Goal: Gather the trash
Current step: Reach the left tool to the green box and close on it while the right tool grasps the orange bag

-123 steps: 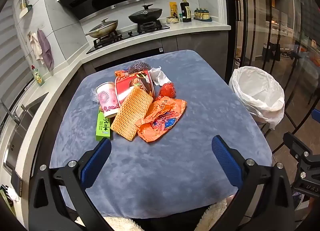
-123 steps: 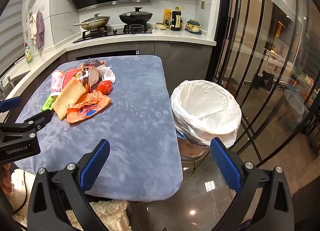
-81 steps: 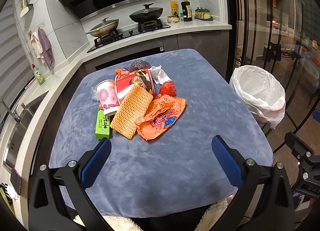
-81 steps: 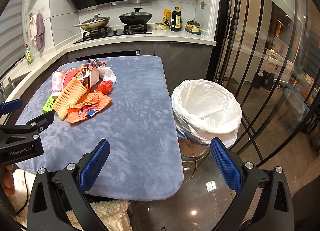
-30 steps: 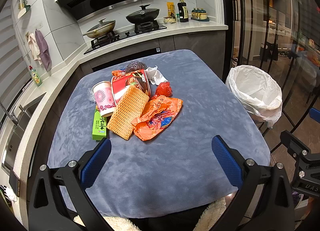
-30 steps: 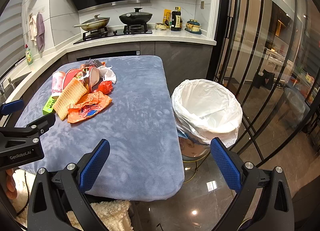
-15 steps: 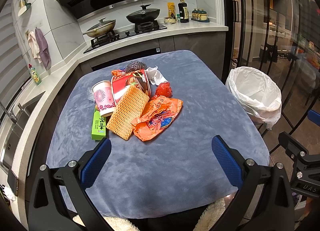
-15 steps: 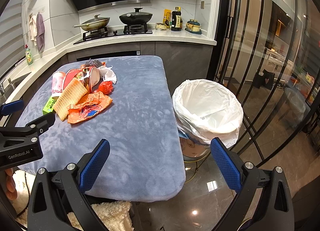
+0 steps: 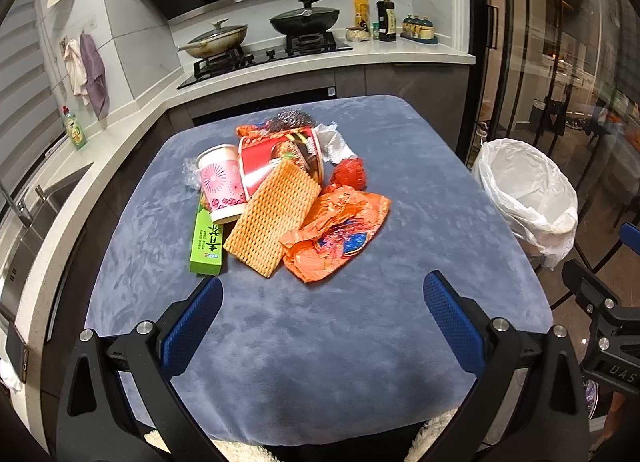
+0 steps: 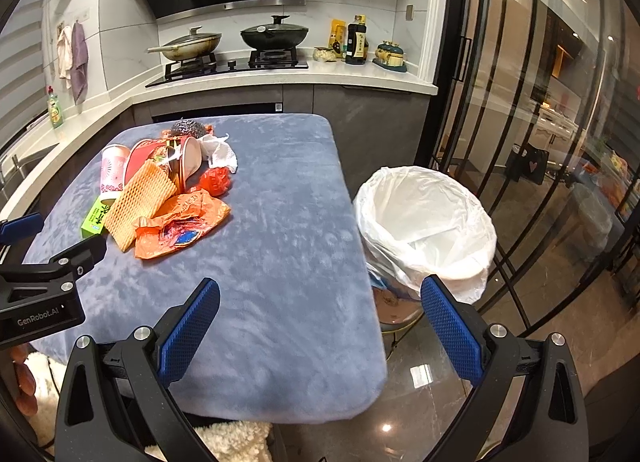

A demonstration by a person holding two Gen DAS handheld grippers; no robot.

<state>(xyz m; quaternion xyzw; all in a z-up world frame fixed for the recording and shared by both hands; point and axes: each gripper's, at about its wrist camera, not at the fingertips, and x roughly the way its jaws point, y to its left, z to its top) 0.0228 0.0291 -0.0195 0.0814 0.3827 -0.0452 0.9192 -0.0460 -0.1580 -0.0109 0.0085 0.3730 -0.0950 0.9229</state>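
A heap of trash lies on the blue-grey table (image 9: 320,342): an orange plastic bag (image 9: 340,232), a foam fruit net (image 9: 274,216), a green box (image 9: 208,240), a pink paper cup (image 9: 222,182), a red noodle bowl (image 9: 276,160), a red wad (image 9: 350,174), white tissue (image 9: 334,142) and a steel scourer (image 9: 290,120). My left gripper (image 9: 322,326) hovers open over the table's near part, short of the heap. My right gripper (image 10: 320,324) is open above the table's right edge, with the heap's orange bag (image 10: 182,224) far left. The white-lined bin (image 10: 424,230) stands on the floor to the right.
A kitchen counter (image 9: 320,62) with a hob, two pans and bottles runs behind the table. Glass sliding doors (image 10: 540,122) stand beyond the bin (image 9: 528,198). A fluffy white rug (image 10: 232,440) shows under the table's near edge. A sink (image 9: 24,214) sits at the far left.
Both views have shifted only slightly; the heap sits a touch further left in the left wrist view. Both grippers stay open and nothing was picked up.
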